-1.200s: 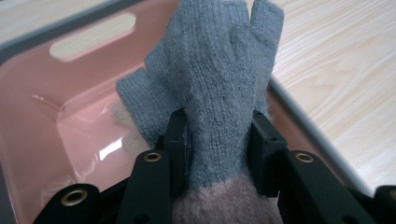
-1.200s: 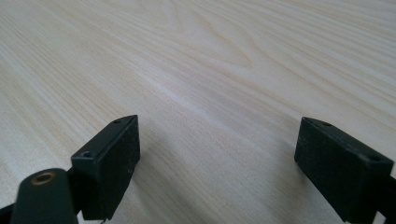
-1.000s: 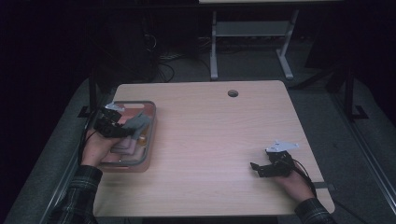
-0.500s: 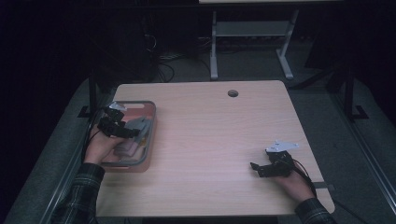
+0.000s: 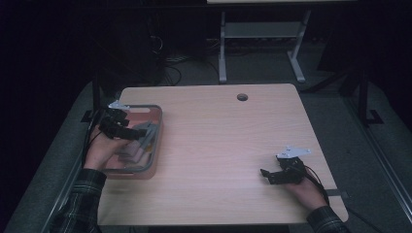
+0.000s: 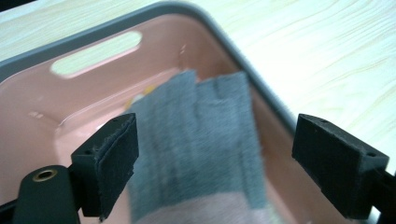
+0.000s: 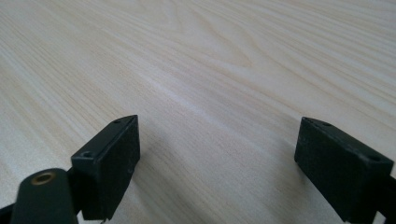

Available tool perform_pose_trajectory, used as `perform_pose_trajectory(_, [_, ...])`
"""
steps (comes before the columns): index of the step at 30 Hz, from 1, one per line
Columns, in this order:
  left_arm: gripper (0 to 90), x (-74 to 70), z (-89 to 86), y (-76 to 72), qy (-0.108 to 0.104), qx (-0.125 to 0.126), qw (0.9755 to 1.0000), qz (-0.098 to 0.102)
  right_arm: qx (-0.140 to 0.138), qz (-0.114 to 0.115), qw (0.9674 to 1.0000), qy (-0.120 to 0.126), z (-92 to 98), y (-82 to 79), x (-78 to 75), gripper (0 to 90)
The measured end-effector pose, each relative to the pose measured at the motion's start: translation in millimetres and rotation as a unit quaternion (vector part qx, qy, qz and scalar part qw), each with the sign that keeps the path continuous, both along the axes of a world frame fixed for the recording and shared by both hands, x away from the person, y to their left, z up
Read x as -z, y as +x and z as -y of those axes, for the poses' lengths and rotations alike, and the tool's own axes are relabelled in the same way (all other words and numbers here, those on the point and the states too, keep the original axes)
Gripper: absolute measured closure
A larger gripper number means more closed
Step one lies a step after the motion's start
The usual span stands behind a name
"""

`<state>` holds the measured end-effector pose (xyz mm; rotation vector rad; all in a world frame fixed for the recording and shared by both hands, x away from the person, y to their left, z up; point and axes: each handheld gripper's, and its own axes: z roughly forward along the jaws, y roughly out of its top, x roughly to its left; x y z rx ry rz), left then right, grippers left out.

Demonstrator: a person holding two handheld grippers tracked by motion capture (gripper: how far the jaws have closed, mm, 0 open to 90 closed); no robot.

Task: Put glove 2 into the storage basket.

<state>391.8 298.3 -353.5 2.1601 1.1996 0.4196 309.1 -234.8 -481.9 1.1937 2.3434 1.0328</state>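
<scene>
A pink bin with a grey rim (image 5: 158, 141) stands at the table's left edge. A grey cloth (image 5: 145, 131) lies inside it on other folded fabric. My left gripper (image 5: 130, 135) hovers over the bin's left side. Its jaws have just been opening and now stand wide. In the left gripper view the grey cloth (image 6: 201, 140) lies beneath and beyond the left gripper (image 6: 215, 135), and neither pad touches it; the bin wall (image 6: 93, 93) with a handle slot rises behind. My right gripper (image 5: 266, 174) rests open on bare wood at the right front, and the right gripper (image 7: 217, 154) has nothing between its jaws.
The wooden table (image 5: 218, 145) has a round cable hole (image 5: 242, 97) near its far edge. A white metal stand (image 5: 260, 48) and cables sit on the dark floor behind. The person's sleeves come in at both bottom corners.
The left gripper's jaws have opened and the grey cloth now lies loose in the bin. The left hand shifted slightly left. The right hand stayed still.
</scene>
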Motion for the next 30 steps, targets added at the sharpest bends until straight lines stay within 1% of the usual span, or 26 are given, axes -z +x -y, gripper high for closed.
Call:
perform_pose_trajectory(6, [13.9, -3.6, 17.0, -3.6, -0.030, 0.020, 0.9994, 0.002, 0.000, 0.000, 1.0000, 0.000, 0.1, 0.0, -0.1, 13.8])
perform_pose_trajectory(7, [13.9, -4.3, 20.0, -3.8, -0.030, 0.024, 0.9993, 0.003, 0.000, 0.000, 1.0000, 0.000, 0.0, 0.0, 0.0, 13.8])
perform_pose_trajectory(8, [13.9, -4.5, 24.7, -4.3, -0.036, 0.025, 0.9990, 0.005, 0.000, -0.001, 1.0000, 0.000, 0.0, -0.1, 0.0, 13.8])
perform_pose_trajectory(10, [13.9, -5.5, 30.0, -5.1, -0.036, 0.031, 0.9989, 0.006, 0.000, 0.000, 1.0000, -0.001, 0.1, 0.0, 0.0, 13.8])
perform_pose_trajectory(11, [13.9, -5.2, 33.8, -5.6, -0.042, 0.032, 0.9986, 0.008, 0.000, 0.000, 1.0000, 0.000, 0.1, 0.0, 0.0, 13.8])
perform_pose_trajectory(13, [14.0, -5.2, 40.2, -6.7, -0.044, 0.043, 0.9981, 0.009, 0.000, 0.000, 1.0000, 0.000, 0.0, 0.0, 0.0, 13.8])
perform_pose_trajectory(15, [14.0, -4.8, 47.7, -8.7, -0.047, 0.049, 0.9976, 0.010, 0.000, 0.000, 1.0000, 0.000, 0.1, 0.0, 0.0, 13.8])
perform_pose_trajectory(16, [13.9, -4.4, 52.0, -10.2, -0.052, 0.054, 0.9971, 0.010, 0.000, 0.000, 1.0000, 0.000, 0.1, 0.0, 0.0, 13.7])
perform_pose_trajectory(18, [14.0, -3.4, 59.0, -12.8, -0.054, 0.060, 0.9966, 0.012, 0.000, 0.000, 1.0000, 0.000, 0.0, 0.0, 0.0, 13.8])
perform_pose_trajectory(20, [14.0, -1.1, 67.7, -16.9, -0.061, 0.067, 0.9957, 0.016, 0.000, 0.000, 1.0000, 0.000, 0.1, 0.0, 0.0, 13.8])
perform_pose_trajectory(25, [14.1, 10.8, 93.0, -30.5, -0.074, 0.095, 0.9926, 0.017, 0.001, -0.001, 1.0000, 0.000, 0.0, -0.1, -0.2, 13.8])
perform_pose_trajectory(27, [14.1, 16.1, 103.4, -36.6, -0.073, 0.107, 0.9915, 0.016, 0.000, 0.000, 1.0000, -0.001, 0.1, 0.0, 0.0, 13.8])
perform_pose_trajectory(28, [14.0, 19.4, 109.5, -40.2, -0.072, 0.117, 0.9904, 0.014, 0.000, 0.000, 1.0000, 0.000, 0.0, 0.0, 0.0, 13.7])
perform_pose_trajectory(30, [14.1, 24.2, 117.9, -45.8, -0.073, 0.126, 0.9892, 0.014, 0.000, 0.000, 1.0000, -0.001, 0.2, -0.1, 0.0, 13.7])
